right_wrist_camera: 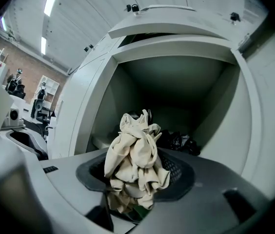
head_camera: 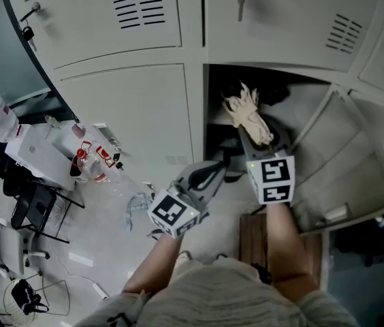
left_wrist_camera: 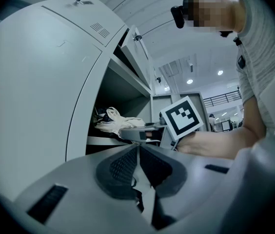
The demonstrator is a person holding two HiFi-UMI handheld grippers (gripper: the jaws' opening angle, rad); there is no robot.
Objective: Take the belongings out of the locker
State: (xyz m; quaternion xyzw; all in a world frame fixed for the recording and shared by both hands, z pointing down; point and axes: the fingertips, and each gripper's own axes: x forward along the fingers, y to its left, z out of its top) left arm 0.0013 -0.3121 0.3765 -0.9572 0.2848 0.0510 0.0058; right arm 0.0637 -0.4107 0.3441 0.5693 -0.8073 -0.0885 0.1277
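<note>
Crumpled cream cloth [right_wrist_camera: 136, 155] is bunched between the jaws of the right gripper [right_wrist_camera: 135, 184], which clamp it while standing partly apart, at the mouth of the open locker [right_wrist_camera: 176, 77]. The left gripper [left_wrist_camera: 138, 155] hangs just beside it, jaws together, holding nothing.

pale grey finely striped shirt [head_camera: 233, 293]
</note>
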